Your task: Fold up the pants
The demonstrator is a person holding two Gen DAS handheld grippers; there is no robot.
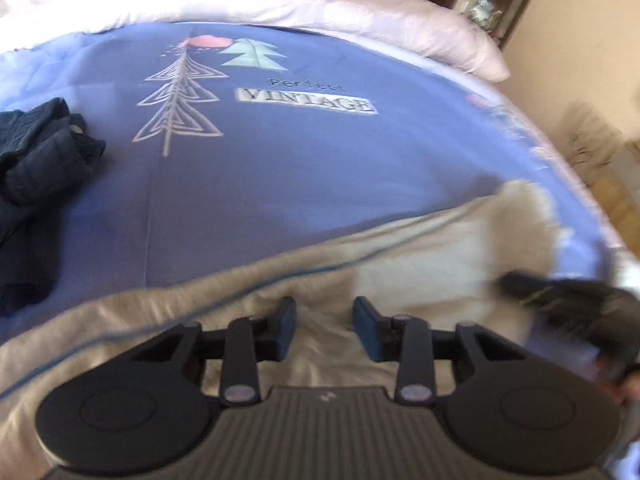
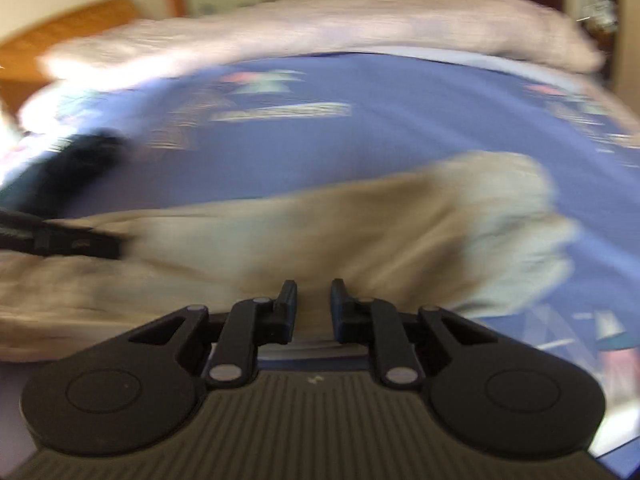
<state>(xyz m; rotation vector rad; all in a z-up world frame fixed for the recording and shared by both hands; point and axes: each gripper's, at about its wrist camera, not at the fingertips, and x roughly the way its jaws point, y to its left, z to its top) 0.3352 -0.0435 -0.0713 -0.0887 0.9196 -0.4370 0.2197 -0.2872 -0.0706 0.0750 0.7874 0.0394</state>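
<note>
Both grippers, left [image 1: 325, 328] and right [image 2: 314, 308], hung slightly open and empty over the rumpled beige fabric pants [image 1: 420, 256], so I'd pinch an edge firmly before folding.

Bedroom: bed [image 1: 320, 152], pillows [image 1: 240, 4].

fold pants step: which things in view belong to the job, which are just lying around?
In the job:
- beige pants, spread across the blue bedsheet
- left tool, over the pants
- right tool, also over the pants

Lying about:
- dark blue garment, bunched at the sheet's left side
- white duvet along the far edge
</note>
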